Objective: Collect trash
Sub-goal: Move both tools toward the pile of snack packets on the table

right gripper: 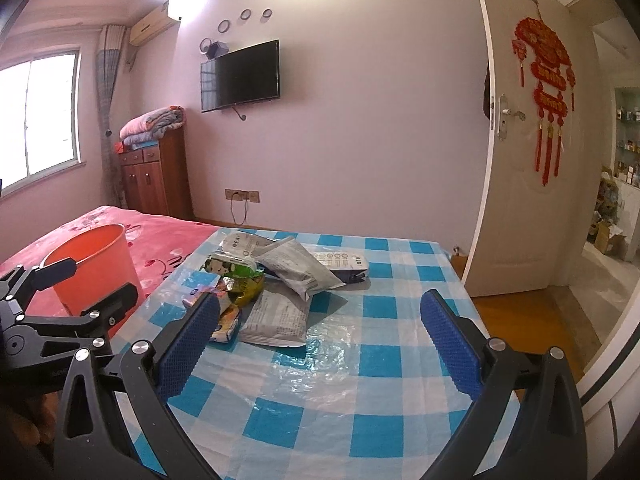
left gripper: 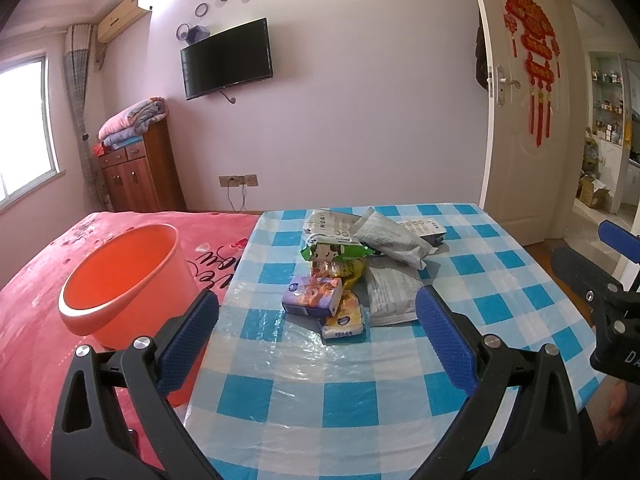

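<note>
A heap of wrappers lies on the blue checked table (left gripper: 304,384) (right gripper: 360,392): a purple tissue pack (left gripper: 312,296), a small yellow pack (left gripper: 345,322) (right gripper: 226,326), a green snack bag (left gripper: 334,251) (right gripper: 230,267), grey foil bags (left gripper: 394,236) (right gripper: 298,266) and a flat grey packet (left gripper: 390,294) (right gripper: 276,318). An orange bin (left gripper: 124,280) (right gripper: 94,268) stands on the pink bed to the left. My left gripper (left gripper: 318,316) is open, just short of the heap. My right gripper (right gripper: 320,320) is open too, near the flat packet. Neither holds anything.
The pink bedspread (left gripper: 36,312) (right gripper: 160,240) borders the table's left side. A wooden cabinet (left gripper: 136,176) stands at the far wall under a wall television (left gripper: 226,58). An open white door (left gripper: 516,120) (right gripper: 520,160) is at the right, with floor beyond the table's right edge.
</note>
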`<action>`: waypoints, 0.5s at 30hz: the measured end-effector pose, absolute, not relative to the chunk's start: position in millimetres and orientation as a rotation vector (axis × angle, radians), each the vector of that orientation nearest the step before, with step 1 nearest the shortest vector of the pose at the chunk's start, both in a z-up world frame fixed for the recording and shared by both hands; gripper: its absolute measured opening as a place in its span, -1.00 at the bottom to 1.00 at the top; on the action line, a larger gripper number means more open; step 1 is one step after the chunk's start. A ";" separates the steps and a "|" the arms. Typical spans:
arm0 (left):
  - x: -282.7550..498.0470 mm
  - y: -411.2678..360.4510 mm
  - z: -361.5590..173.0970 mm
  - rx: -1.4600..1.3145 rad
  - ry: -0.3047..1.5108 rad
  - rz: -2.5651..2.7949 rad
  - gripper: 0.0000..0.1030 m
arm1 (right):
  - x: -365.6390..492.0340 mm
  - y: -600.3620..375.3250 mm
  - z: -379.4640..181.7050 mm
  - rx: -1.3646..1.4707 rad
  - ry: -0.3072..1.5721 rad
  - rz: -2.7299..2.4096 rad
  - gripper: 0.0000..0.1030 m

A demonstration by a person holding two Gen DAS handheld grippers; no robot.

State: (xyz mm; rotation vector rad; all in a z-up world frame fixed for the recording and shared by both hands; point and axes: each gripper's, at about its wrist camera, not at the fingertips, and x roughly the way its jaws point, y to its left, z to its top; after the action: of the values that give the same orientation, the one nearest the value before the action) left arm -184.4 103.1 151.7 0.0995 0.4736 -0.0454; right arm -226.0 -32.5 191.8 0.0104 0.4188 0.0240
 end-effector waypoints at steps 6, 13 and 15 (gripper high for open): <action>-184.1 107.3 148.8 0.099 0.484 -0.040 0.92 | -226.2 -34.6 193.1 0.019 0.417 0.009 0.93; -180.5 115.7 135.7 0.102 0.508 -0.047 0.92 | -213.7 -47.3 182.7 0.090 0.470 -0.007 0.93; -179.1 118.1 129.2 0.096 0.520 -0.067 0.92 | -210.5 -49.8 178.4 0.099 0.483 -0.005 0.93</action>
State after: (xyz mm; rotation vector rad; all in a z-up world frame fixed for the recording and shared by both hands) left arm -179.1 118.1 129.2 0.0956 0.5195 -0.0675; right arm -210.5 -49.8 178.4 0.0989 0.4825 -0.0050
